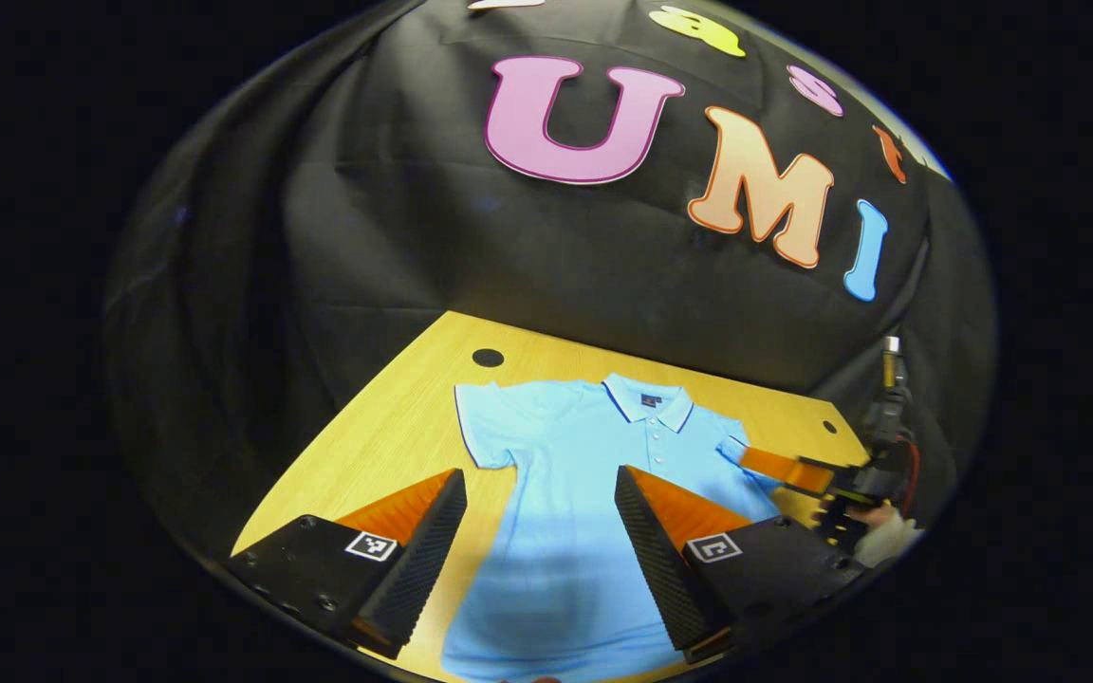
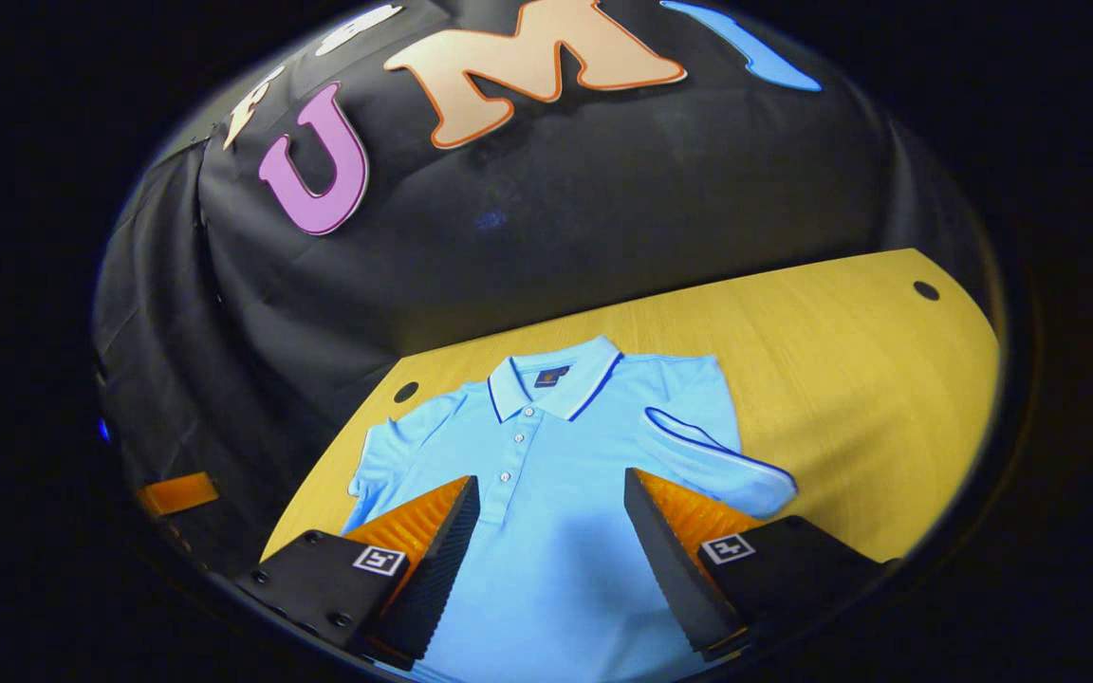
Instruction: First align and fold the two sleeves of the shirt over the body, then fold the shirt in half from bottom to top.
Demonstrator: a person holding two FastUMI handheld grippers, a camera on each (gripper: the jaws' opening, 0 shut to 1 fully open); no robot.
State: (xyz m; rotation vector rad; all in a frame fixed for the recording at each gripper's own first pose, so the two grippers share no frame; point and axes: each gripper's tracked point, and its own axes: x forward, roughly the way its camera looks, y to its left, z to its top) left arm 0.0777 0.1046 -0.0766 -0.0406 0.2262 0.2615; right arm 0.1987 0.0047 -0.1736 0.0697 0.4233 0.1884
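A black, creased cloth wall is hanging behind a smooth yellow wood-grain surface [image 1: 395, 427] that has small round dark holes [image 1: 488, 358] near its far corners. A light blue short-sleeved polo shirt [image 1: 565, 474] of soft knit fabric is lying flat, front up, on that surface, its collar edged with a thin dark stripe and pointing toward the wall, a row of small pale buttons running down the placket.

In the left gripper view, the left tongs [image 1: 540, 531] are hovering released above the shirt's lower body, the ridged inner faces of the two wedge-shaped fingers standing well apart with nothing between them. In that view the right tongs [image 1: 793, 471] are reaching in from the far edge near one sleeve, with a hand [image 1: 888, 531] behind them.

In the right gripper view, the right tongs [image 2: 551, 536] are likewise spread wide over the shirt's chest, gripping nothing. The sleeve [image 2: 717, 460] beside them is already lying folded inward across the body, its dark-piped hem curving, while the opposite sleeve [image 2: 385, 455] is spreading out flat on the surface.
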